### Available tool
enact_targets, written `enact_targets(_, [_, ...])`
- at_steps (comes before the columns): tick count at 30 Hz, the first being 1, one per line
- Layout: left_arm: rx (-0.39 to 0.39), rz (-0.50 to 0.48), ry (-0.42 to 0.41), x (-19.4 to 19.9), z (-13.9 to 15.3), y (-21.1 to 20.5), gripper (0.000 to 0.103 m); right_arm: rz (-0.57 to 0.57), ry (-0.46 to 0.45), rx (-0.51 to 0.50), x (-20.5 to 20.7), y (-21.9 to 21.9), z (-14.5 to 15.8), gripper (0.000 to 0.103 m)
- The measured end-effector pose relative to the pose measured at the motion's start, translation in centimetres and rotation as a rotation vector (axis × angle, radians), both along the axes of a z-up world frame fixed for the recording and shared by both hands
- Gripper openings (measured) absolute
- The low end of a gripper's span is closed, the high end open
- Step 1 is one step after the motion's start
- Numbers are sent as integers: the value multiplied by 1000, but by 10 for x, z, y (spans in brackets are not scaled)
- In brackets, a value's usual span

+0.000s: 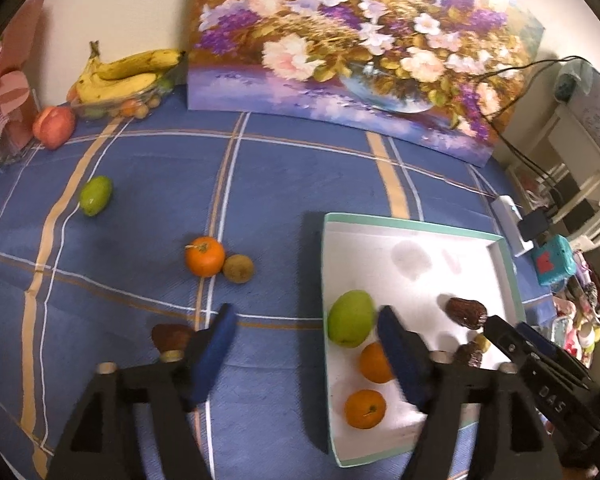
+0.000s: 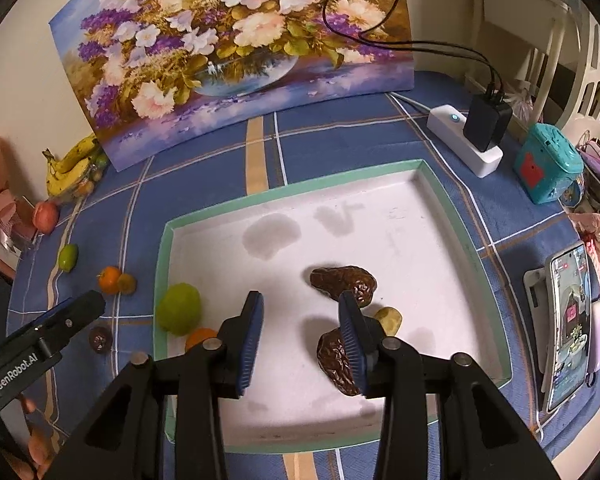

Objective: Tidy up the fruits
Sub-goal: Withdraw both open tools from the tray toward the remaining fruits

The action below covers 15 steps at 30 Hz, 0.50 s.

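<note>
A white tray with a green rim (image 1: 412,225) (image 2: 300,190) lies on the blue checked cloth. It holds a green fruit (image 1: 350,319) (image 2: 179,309), two oranges (image 1: 365,409), two dark brown wrinkled fruits (image 2: 346,282) (image 2: 334,356) and a small yellow-brown fruit (image 2: 389,318). On the cloth lie an orange (image 1: 204,256), a kiwi (image 1: 238,268), a green fruit (image 1: 95,195) and a brown fruit (image 1: 170,336). My left gripper (image 1: 306,322) is open and empty over the tray's left edge. My right gripper (image 2: 301,306) is open and empty above the tray.
A glass bowl with bananas (image 1: 120,76) and a red fruit (image 1: 54,126) stand at the back left. A flower painting (image 1: 360,52) leans on the wall. A power strip with charger (image 2: 470,136), a teal box (image 2: 548,164) and a phone (image 2: 566,328) lie right of the tray.
</note>
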<state>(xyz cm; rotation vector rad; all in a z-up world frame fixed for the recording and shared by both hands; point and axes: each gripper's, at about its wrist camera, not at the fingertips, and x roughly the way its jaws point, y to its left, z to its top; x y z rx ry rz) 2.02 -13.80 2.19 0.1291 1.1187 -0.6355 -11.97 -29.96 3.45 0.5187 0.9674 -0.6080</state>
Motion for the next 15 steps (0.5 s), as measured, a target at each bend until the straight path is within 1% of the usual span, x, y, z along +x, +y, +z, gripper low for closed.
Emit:
enact_targets(1, [8,8,3,1,-2,1,90,-3,7,-1,0,-1,-2,62])
enact_targets(2, [19,18,4,2,-4,2,93,-8,13,-3,0,-1,-3,66])
enact_targets(4, [39,33,4,5,-8,4,93,-11,23,-1,1,-2,-6,66])
enact_targets(6, [56,45,-1,6,-10,5,96,-11,30,-1,1,-2,-7,70])
enact_targets(7, [62,52,-6,7,-10,7,101,-12,36,-2,1,-2,-8,72])
enact_targets(8, [64,58,-12,7,-10,8,103,-12,37,-2,1,-2,-9,72])
enact_targets(10, [69,67,-20,8,-10,9,103,-13,40,-3,1,-2,-9,75])
enact_targets(11, [71,68,-23,8,-11,10,103,-12,41,-4,1,-2,-10,80])
enact_targets(12, [75,69,-26,8,-11,10,103,-12,42,-6,2,-2,-10,83])
enact_targets(15, [88,69,-37,9,-12,11,103,-10,44,-16,2,-1,-10,84])
